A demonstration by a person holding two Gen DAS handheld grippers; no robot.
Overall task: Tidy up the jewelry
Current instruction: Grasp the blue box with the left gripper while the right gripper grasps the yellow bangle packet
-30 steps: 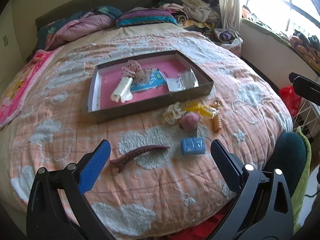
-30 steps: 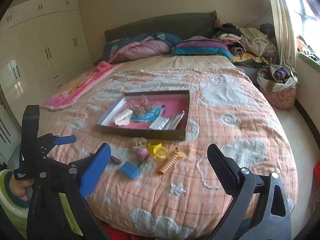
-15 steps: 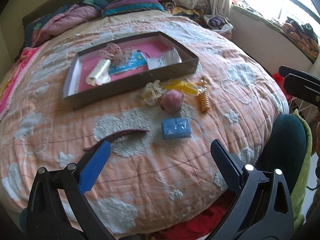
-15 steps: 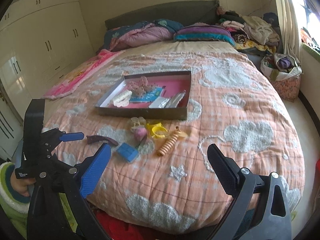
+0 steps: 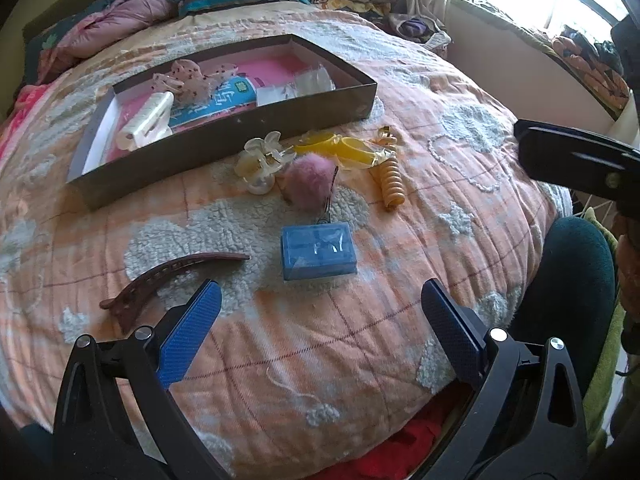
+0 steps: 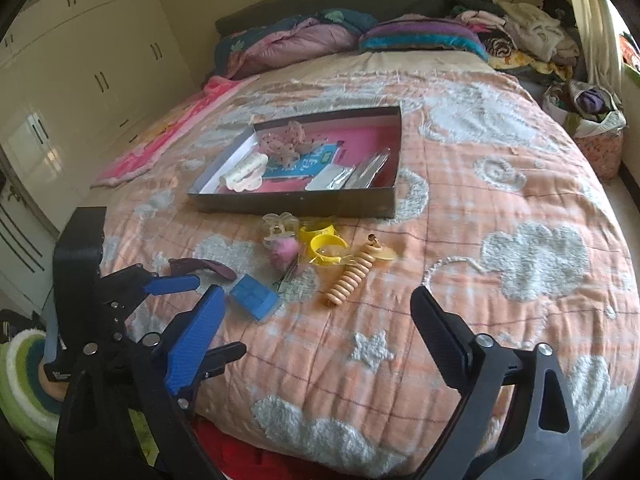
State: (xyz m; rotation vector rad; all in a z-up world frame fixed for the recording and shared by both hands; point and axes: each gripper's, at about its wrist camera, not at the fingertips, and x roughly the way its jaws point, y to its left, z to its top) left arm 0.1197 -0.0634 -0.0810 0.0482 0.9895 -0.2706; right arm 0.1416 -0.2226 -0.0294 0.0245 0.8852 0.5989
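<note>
A dark shallow box (image 5: 224, 152) with a pink floor lies on the bed and holds several hair items; it also shows in the right wrist view (image 6: 296, 204). In front of it lie a cream claw clip (image 5: 260, 162), a pink pompom (image 5: 310, 184), yellow clips (image 5: 344, 148), an orange spiral tie (image 5: 391, 184), a blue case (image 5: 318, 252) and a brown hair clip (image 5: 168, 276). My left gripper (image 5: 320, 320) is open and empty, just short of the blue case. My right gripper (image 6: 316, 328) is open and empty, near the bed's front edge, short of the spiral tie (image 6: 350, 280).
The orange quilted bedspread (image 6: 480, 240) covers the whole bed. Pillows and piled clothes (image 6: 400, 36) lie at the head. White wardrobes (image 6: 60, 80) stand on the left. A bag (image 6: 592, 120) sits on the floor on the right.
Both grippers have moved forward and lower toward the loose items in front of the box. Both stay open and empty. Nothing on the bed has moved.
</note>
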